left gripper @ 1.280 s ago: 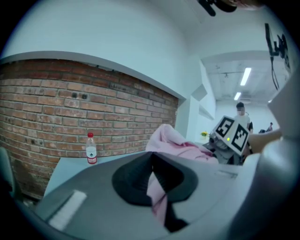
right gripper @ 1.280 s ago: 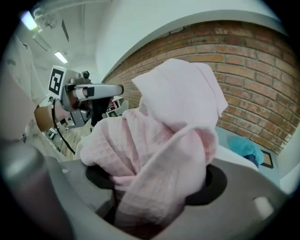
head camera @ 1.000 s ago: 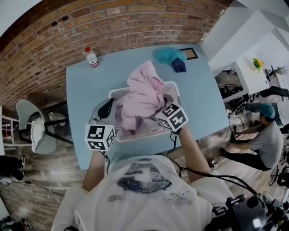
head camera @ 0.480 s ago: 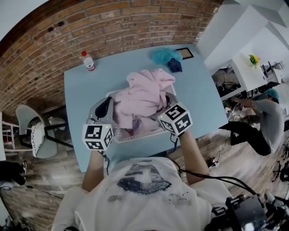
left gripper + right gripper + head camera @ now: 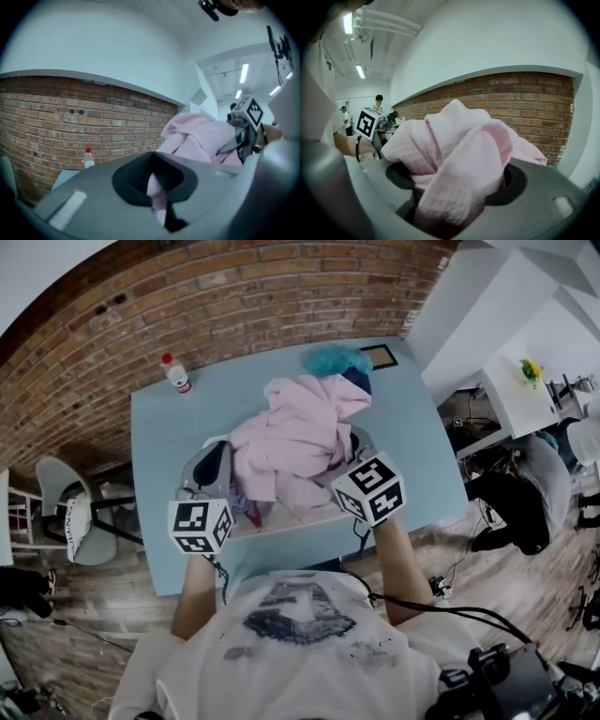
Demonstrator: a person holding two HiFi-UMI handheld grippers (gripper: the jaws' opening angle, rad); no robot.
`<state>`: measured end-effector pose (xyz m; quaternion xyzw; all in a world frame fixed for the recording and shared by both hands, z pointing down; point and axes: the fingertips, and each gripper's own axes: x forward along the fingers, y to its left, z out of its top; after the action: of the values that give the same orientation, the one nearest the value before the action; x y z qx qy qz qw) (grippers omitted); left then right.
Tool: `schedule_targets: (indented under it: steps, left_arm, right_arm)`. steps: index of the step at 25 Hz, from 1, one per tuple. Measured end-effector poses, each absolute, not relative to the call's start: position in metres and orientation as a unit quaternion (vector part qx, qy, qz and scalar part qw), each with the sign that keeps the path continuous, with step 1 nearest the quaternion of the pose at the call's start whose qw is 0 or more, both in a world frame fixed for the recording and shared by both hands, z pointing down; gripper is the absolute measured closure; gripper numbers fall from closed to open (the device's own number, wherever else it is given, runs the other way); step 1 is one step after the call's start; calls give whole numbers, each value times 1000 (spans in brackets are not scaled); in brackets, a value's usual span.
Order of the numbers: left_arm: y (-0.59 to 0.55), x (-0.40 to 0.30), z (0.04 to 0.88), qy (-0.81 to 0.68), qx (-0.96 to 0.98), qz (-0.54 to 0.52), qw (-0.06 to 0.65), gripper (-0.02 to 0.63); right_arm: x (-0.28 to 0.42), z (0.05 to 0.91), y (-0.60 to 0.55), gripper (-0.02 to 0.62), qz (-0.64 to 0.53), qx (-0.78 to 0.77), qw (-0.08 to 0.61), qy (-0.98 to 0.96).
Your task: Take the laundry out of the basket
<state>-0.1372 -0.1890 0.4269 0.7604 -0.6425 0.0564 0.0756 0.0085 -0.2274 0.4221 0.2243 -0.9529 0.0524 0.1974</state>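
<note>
A large pink garment (image 5: 295, 437) hangs bunched above the white laundry basket (image 5: 298, 517) in the head view. Both grippers hold it up from either side. My left gripper (image 5: 217, 470) is shut on a fold of the pink garment (image 5: 157, 194), which shows pinched between its dark pads. My right gripper (image 5: 349, 454) is shut on a thick wad of the pink garment (image 5: 459, 159) that fills its jaws. More clothes, some of them red, lie in the basket under it. Each gripper view shows the other gripper's marker cube across the cloth.
The basket stands near the front edge of a light blue table (image 5: 169, 437). A plastic bottle with a red cap (image 5: 174, 373) stands at the back left. A teal cloth (image 5: 330, 358) and a dark blue one (image 5: 357, 381) lie at the back right. A brick wall runs behind.
Both grippers have risen and carried the pink garment up and away from me, so its top now overlaps the teal and dark blue cloths in the head view.
</note>
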Motion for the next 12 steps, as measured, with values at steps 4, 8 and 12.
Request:
schedule_targets:
  steps: [4,8,12]
  left_arm:
    - [-199,-106,421,-643,760,58,71,615]
    - [-215,-65,413,-637,766,59,60,615]
    - [-231,-20,410,-627,775,59,55,615]
  right_arm:
    - [44,411,-240,202,49,231,187,-954]
    - [86,399,-253,202,44,241,176,-953]
    - [132,394,-267,202,41,256,171,-951]
